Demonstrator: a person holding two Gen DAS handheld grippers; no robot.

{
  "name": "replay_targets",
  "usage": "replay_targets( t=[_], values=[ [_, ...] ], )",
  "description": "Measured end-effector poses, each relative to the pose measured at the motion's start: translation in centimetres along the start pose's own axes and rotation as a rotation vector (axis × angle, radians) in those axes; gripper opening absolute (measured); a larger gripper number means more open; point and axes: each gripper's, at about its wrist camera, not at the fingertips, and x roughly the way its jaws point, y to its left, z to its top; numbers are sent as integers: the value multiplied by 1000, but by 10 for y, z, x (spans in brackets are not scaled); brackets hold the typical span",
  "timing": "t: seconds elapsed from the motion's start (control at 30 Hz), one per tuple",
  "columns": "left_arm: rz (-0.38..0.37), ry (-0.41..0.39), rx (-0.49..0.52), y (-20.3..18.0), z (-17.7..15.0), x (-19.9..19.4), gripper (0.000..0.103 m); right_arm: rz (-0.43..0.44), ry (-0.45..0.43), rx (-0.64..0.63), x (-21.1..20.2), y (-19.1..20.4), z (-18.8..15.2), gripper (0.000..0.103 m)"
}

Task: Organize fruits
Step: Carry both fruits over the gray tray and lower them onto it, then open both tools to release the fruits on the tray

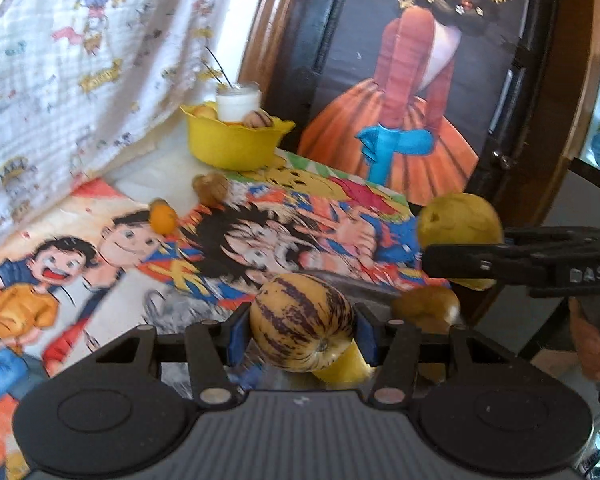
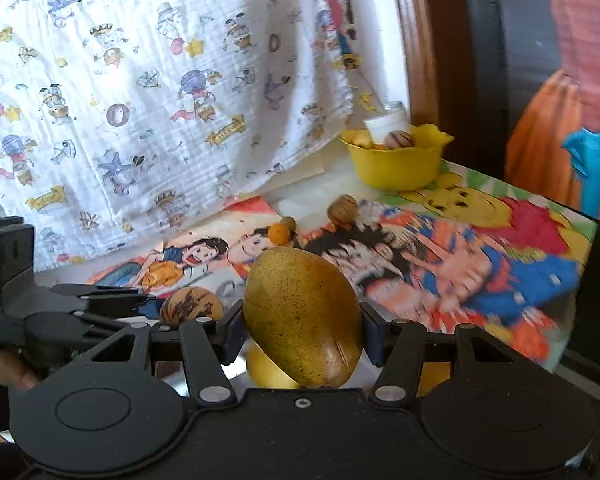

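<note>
Since both your grippers are already loaded, the coming move turns on where the yellow plastic bowl with the wavy rim (image 1: pixel 236 142) lies: in the left wrist view it sits up and left of centre, at the far end of the bench (image 1: pixel 140 184), well apart from both of you. Your left gripper (image 1: pixel 302 330) is clamped on the oval yellow fruit with purple stripes (image 1: pixel 300 320), its long axis tilted slightly, stem end toward the camera. Your right gripper (image 2: pixel 302 326) pinches the speckled olive-green pear-like fruit (image 2: pixel 302 316), long axis slanting from upper left to lower right. Neither hand looks clearly nearer to the bowl, which already holds a few fruits and a white cup (image 1: pixel 238 104), so room inside is tight.

Loose on the cartoon-printed cloth (image 1: pixel 100 272) covering the bench lie a small orange fruit (image 1: pixel 163 218) and a brown striped one (image 1: pixel 211 188), between you and the bowl. A white patterned blanket (image 2: pixel 140 100) hangs at upper left; a framed painting of a girl in an orange skirt (image 1: pixel 400 120) stands at right.
</note>
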Motion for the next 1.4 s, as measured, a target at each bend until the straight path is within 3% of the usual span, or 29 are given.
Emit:
replay_targets(
  t=[0.17, 0.43, 0.67, 1.03, 1.4],
  values=[
    [-33, 37, 11, -10, -17, 2, 57, -26, -4, 39, -26, 1, -42, 59],
    [-36, 94, 29, -19, -35, 7, 57, -50, -1, 87, -28, 2, -89, 59],
    [-29, 134, 36, -19, -44, 13, 57, -58, -5, 64, -16, 6, -103, 59],
    [-10, 127, 4, -13, -48, 20, 57, -116, -6, -42, 3, 18, -113, 59],
    [-18, 122, -4, -12, -48, 22, 58, -170, -26, -45, 10, 22, -126, 59]
  ],
)
